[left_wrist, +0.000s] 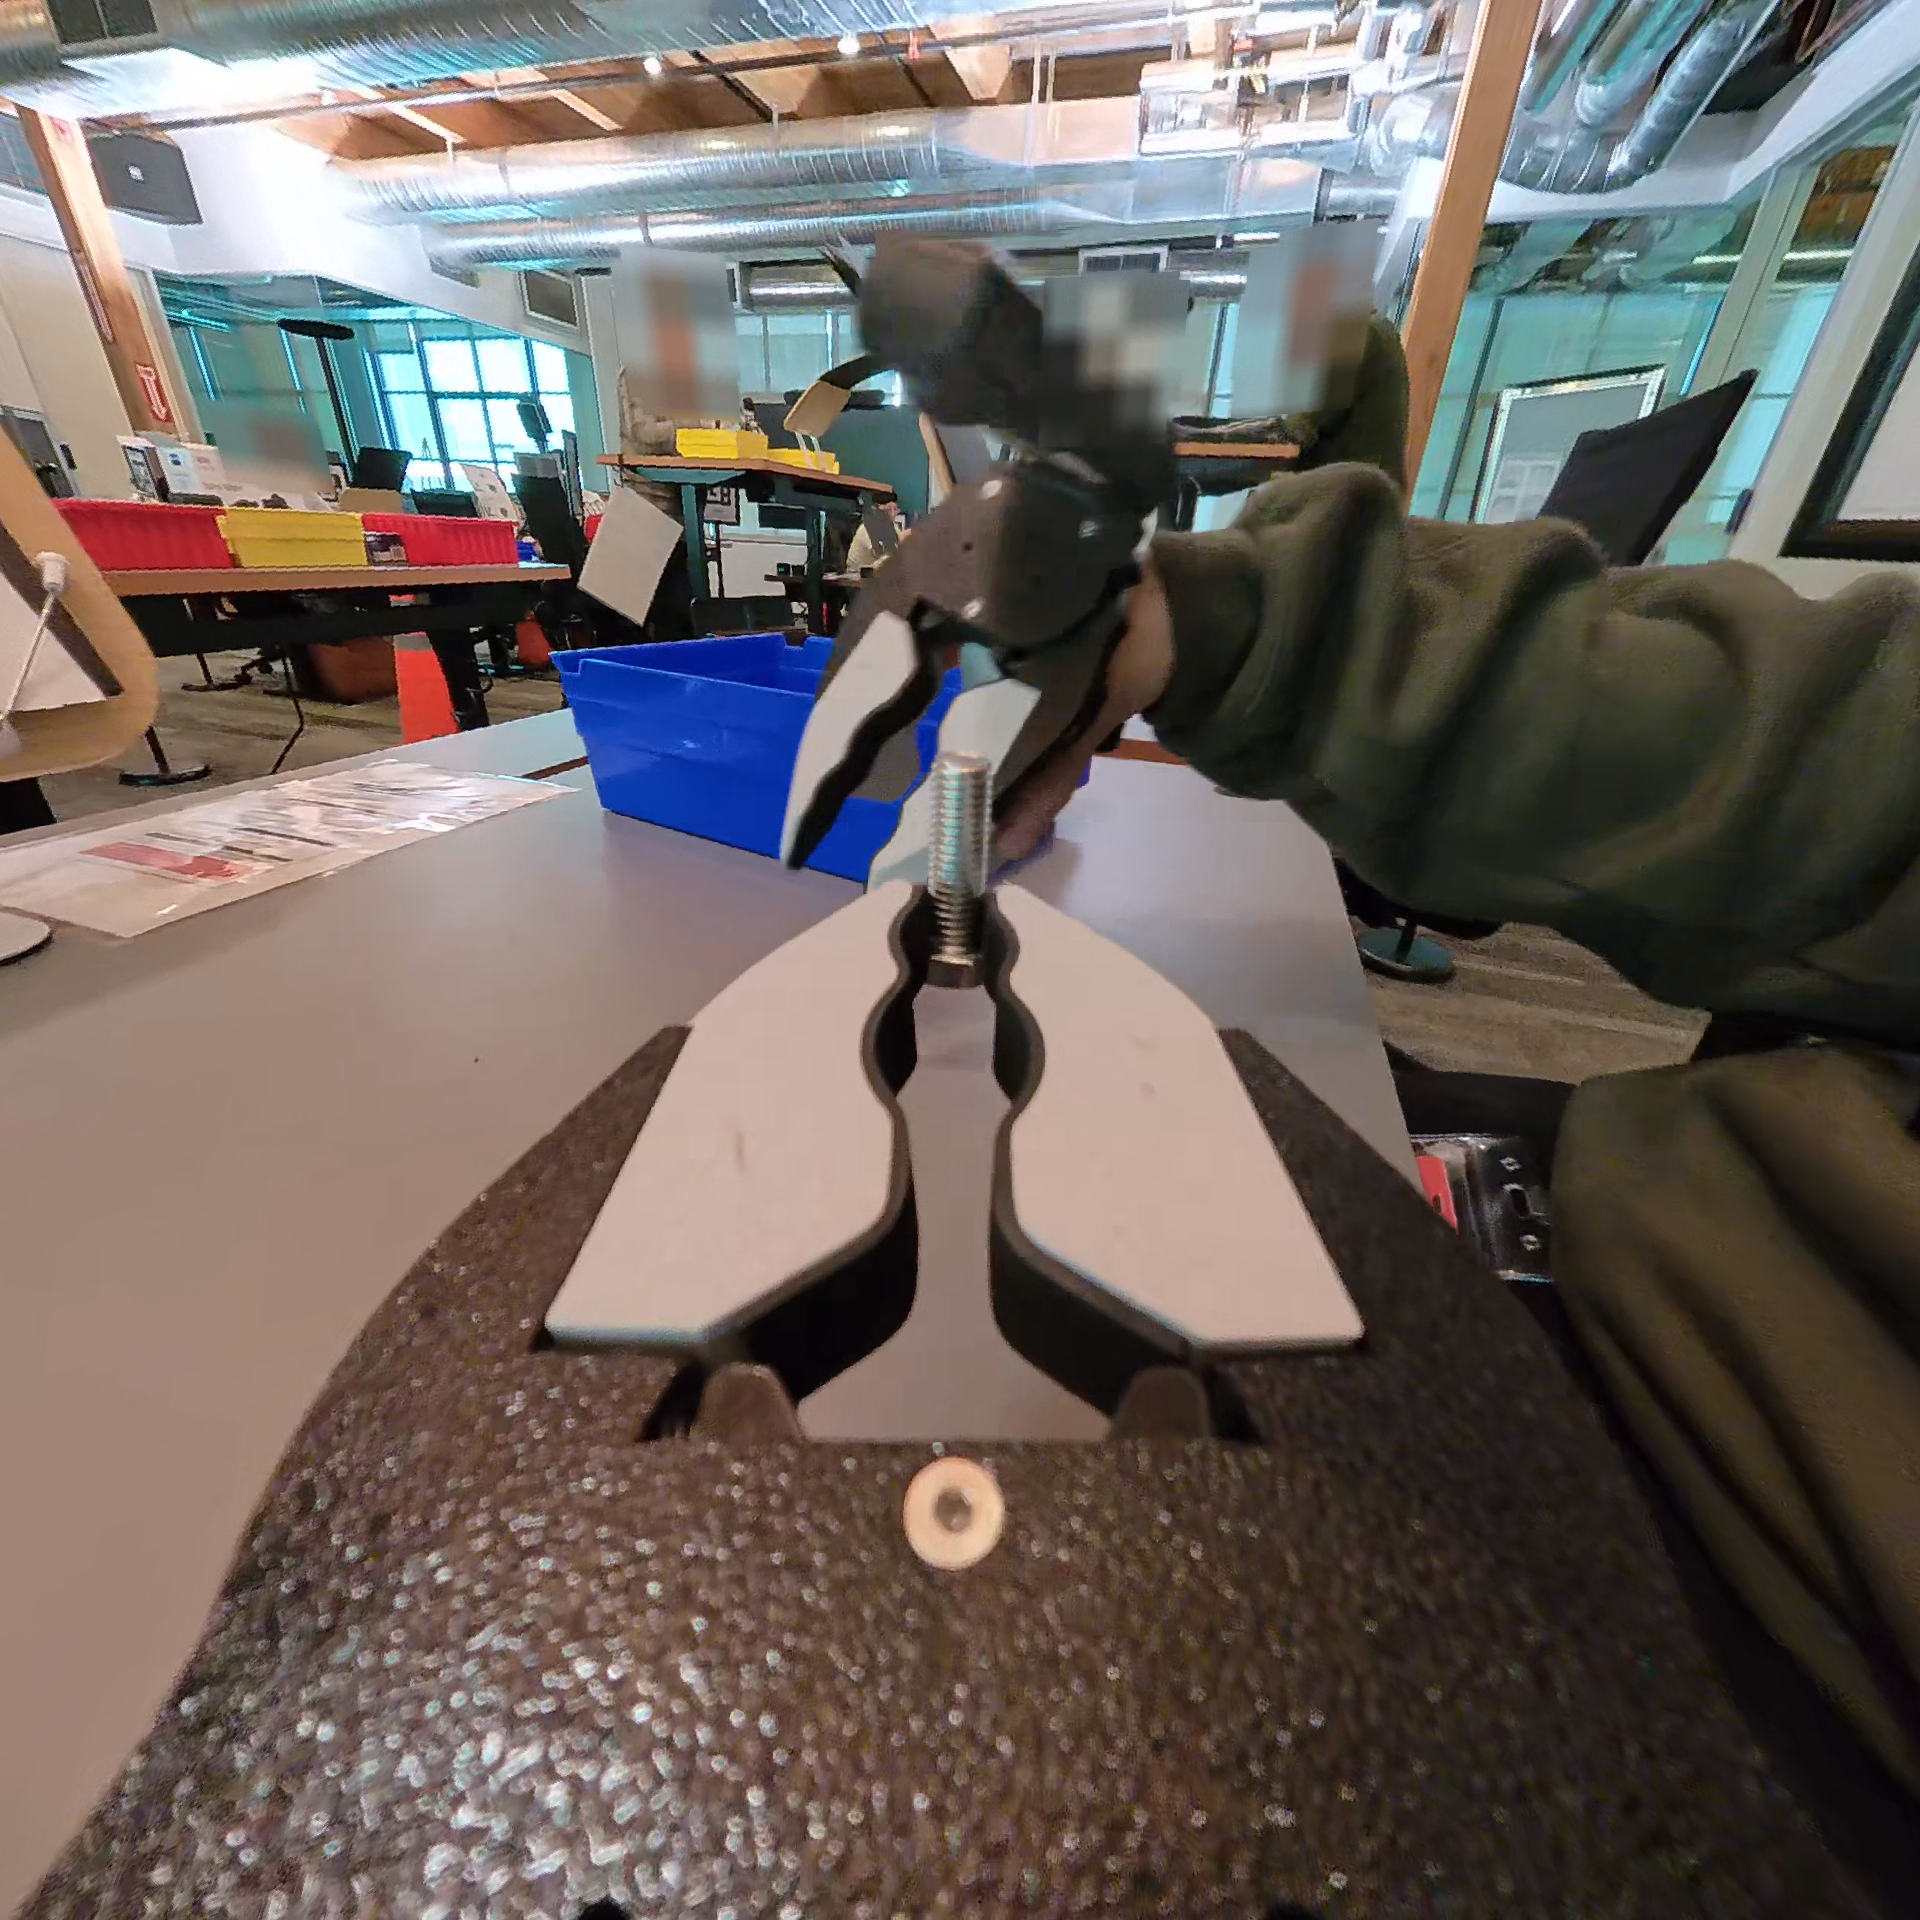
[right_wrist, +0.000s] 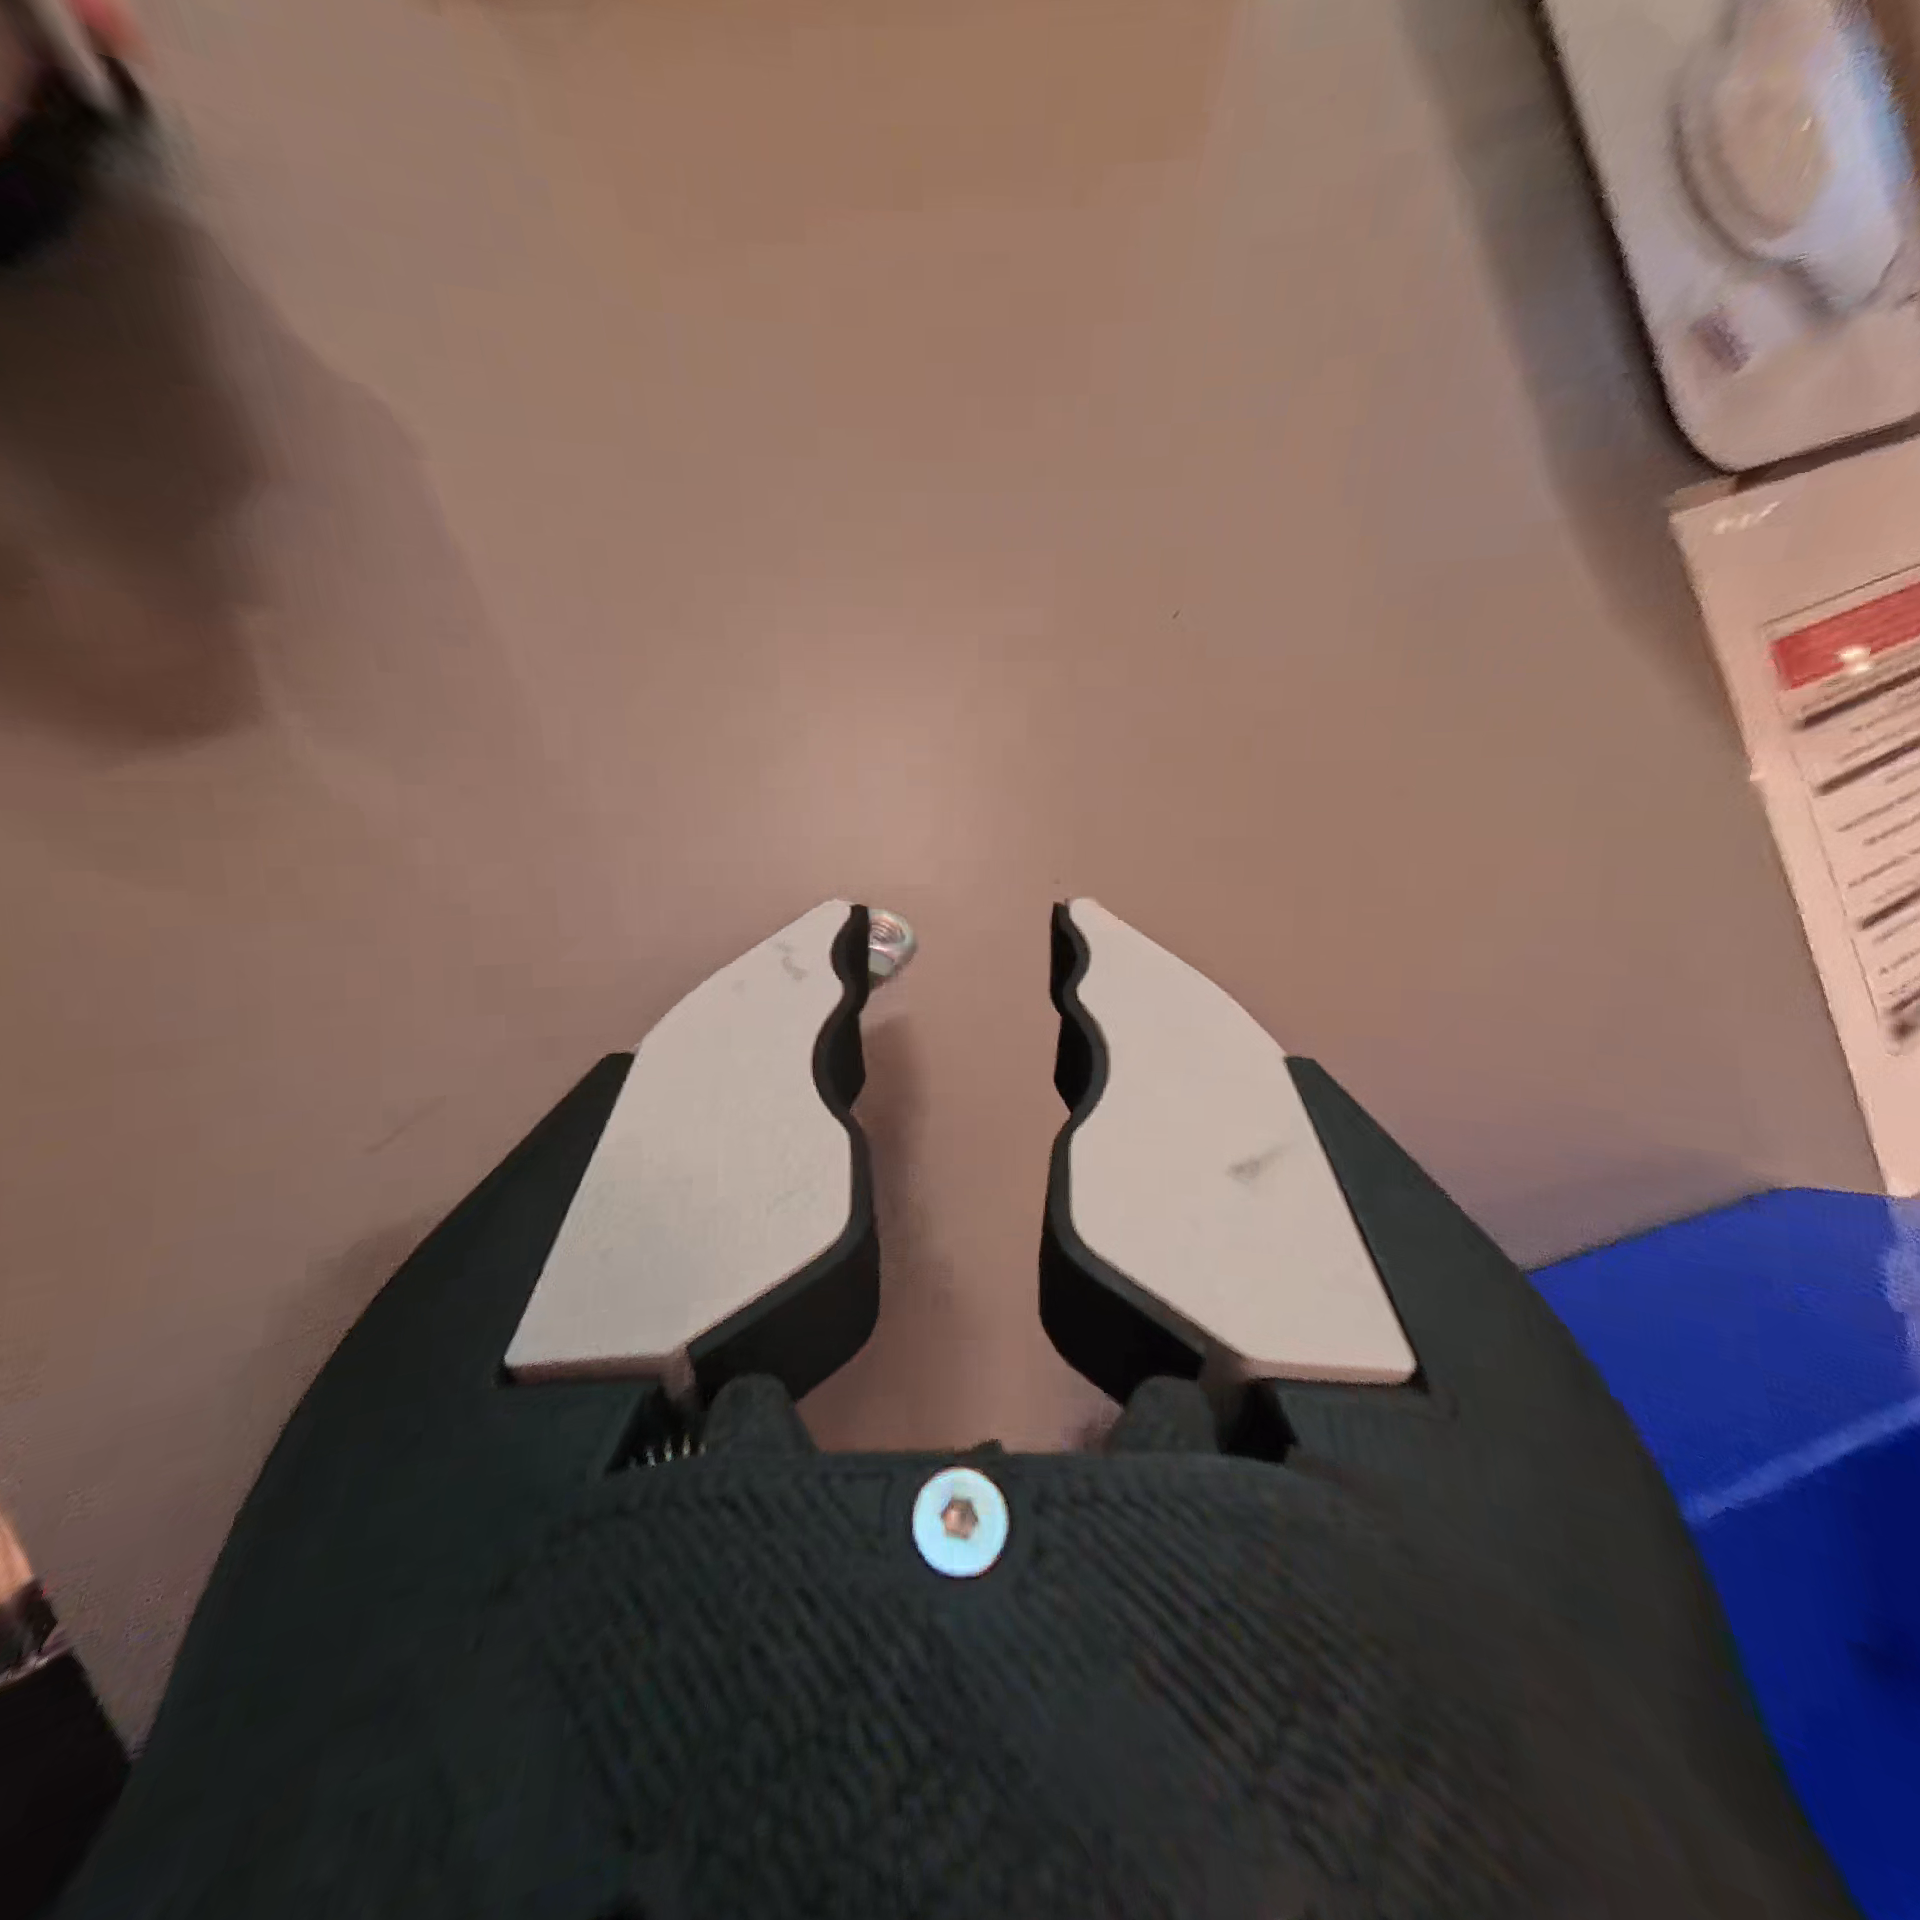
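My left tool (left_wrist: 951, 935) grips a bolt (left_wrist: 956, 857) by its head, threads standing upright over the grey bench (left_wrist: 312, 1091). My right tool (right_wrist: 956, 925), fingers spread apart, points down at the bench just beside the bolt, and a small nut (right_wrist: 888, 940) sits against its left fingertip (right_wrist: 821, 935). A blue bin (left_wrist: 686, 727) stands behind; a printed sheet (left_wrist: 260, 831) lies to the left.

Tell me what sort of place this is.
Probably an open workshop or lab office: exposed silver ceiling ducts, standing desks carrying red and yellow plastic bins, and a grey worktable where the left claw grips a threaded steel bolt.
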